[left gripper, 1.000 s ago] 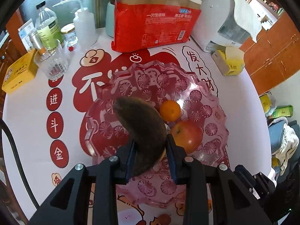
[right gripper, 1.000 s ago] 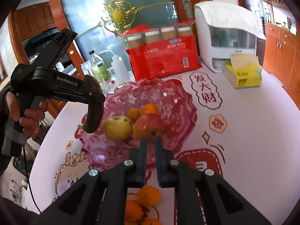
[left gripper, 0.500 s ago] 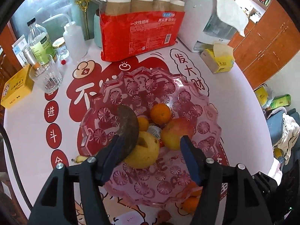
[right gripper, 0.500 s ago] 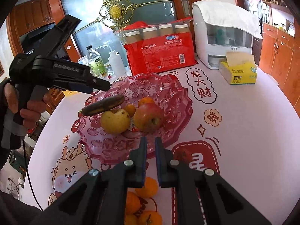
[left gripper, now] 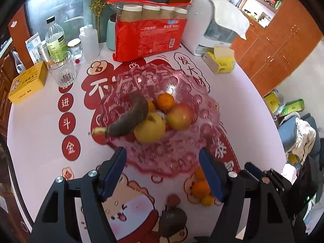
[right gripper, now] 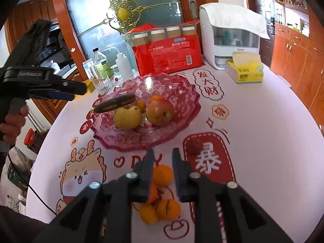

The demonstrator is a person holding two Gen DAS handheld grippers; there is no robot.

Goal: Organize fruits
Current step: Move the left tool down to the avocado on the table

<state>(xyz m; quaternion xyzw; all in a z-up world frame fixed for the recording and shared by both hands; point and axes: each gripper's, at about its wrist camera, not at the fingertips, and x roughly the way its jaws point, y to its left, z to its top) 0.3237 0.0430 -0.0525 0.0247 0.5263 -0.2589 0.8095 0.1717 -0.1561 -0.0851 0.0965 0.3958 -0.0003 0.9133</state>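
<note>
The pink glass bowl (left gripper: pixel 194 158) holds an apple (left gripper: pixel 180 116), a pear (left gripper: pixel 150 128) and a dark banana (left gripper: pixel 129 117) resting across the pear. The left gripper (left gripper: pixel 163 162) gapes wide, empty, short of the bowl. The right gripper (right gripper: pixel 162 159), parted, hovers over 4 tangerines (right gripper: pixel 162 175).

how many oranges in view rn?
6 oranges: two in the pink plate, one behind the apple, one behind the pear; four clustered on the table by the right gripper. More may be hidden.
</note>
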